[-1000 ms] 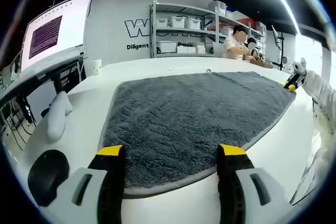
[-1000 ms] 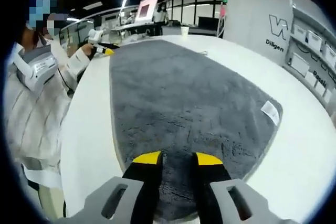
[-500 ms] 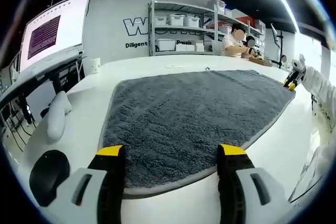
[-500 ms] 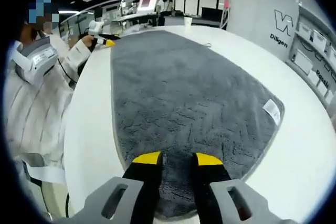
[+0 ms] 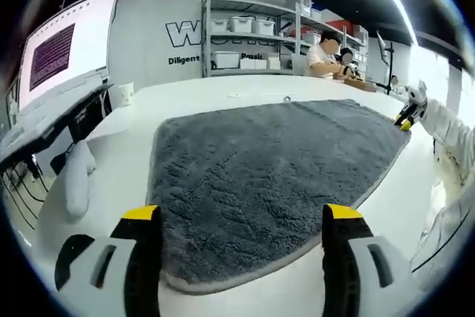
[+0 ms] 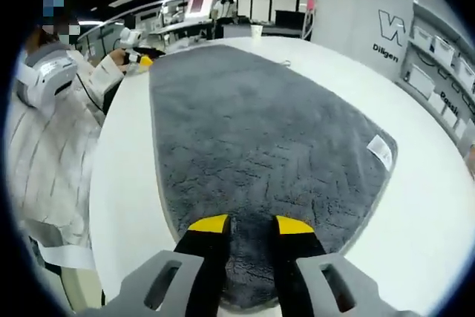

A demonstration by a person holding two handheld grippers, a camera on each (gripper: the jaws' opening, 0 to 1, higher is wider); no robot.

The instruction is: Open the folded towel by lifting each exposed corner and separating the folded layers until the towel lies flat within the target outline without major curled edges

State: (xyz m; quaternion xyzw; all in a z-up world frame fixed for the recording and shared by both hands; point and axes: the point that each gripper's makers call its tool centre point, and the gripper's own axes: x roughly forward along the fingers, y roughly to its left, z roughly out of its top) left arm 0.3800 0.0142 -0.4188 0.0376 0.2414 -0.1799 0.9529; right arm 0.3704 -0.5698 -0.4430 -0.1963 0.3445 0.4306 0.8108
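Observation:
The grey plush towel (image 5: pixel 260 161) lies spread flat on the white table (image 5: pixel 111 139), its near rounded edge just ahead of my left gripper (image 5: pixel 241 214). That gripper stands wide open with nothing between its yellow-tipped fingers. In the right gripper view the towel (image 6: pixel 252 131) stretches away, with a white label (image 6: pixel 379 148) near its right edge. My right gripper (image 6: pixel 251 225) has its jaws close together over the towel's near corner, with pile between them. It also shows as a small right gripper (image 5: pixel 406 117) at the towel's far right corner. The left gripper (image 6: pixel 141 56) sits at the far corner.
A person in a pale jacket (image 6: pixel 52 131) stands along the table's left side. A white cup (image 5: pixel 126 94) and a long white object (image 5: pixel 74 176) lie left of the towel. Shelves with bins (image 5: pixel 252 35) and another person (image 5: pixel 323 53) are behind the table.
My left gripper's jaws have spread a little wider and its view has shifted slightly. The right gripper's jaws keep the same narrow gap on the towel corner. The towel stays flat.

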